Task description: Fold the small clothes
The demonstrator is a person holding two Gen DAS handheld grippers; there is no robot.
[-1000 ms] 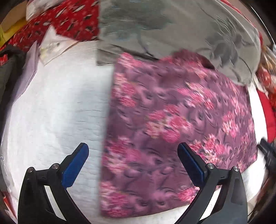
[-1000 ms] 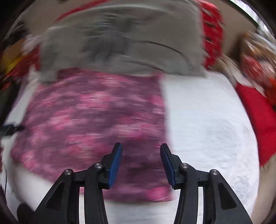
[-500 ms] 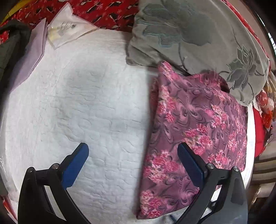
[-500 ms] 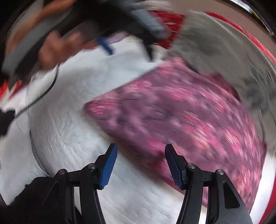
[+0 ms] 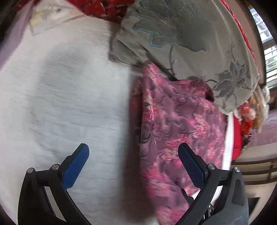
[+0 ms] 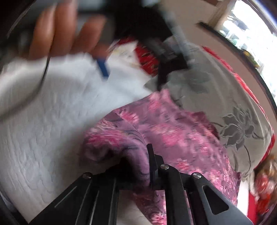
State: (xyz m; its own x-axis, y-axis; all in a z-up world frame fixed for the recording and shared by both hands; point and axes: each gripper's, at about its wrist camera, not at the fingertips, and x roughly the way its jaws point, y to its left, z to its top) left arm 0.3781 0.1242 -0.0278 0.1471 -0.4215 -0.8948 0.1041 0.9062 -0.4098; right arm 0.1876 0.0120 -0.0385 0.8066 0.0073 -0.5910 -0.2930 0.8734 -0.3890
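Pink and purple flowered cloth (image 5: 181, 124) lies on the white quilted bedcover (image 5: 69, 103), its far end tucked just under the edge of a grey pillow (image 5: 190, 34) stitched with large flowers. The right gripper (image 6: 148, 164) has its fingers pinched together on a bunched fold at the near edge of that cloth (image 6: 173, 138), and the fabric humps up in a rounded ridge just left of the pinch. The left gripper (image 5: 133, 166) hangs above the bed with its blue-padded fingers spread wide, holding nothing; one pad is over the bare white cover and the other over the cloth's near part. From the right wrist view the person's left hand (image 6: 65, 34) shows as a blurred shape high up, wrapped around the handle of the other tool, with one blue pad (image 6: 103, 67) showing below it. Red patterned fabric (image 5: 103, 8) runs along the far side behind the pillow. At the far left corner a clear plastic packet (image 5: 50, 15) rests on the cover; it carries a small dark printed mark, too blurred to read. Bright window slats (image 5: 266, 43) show at the right edge.
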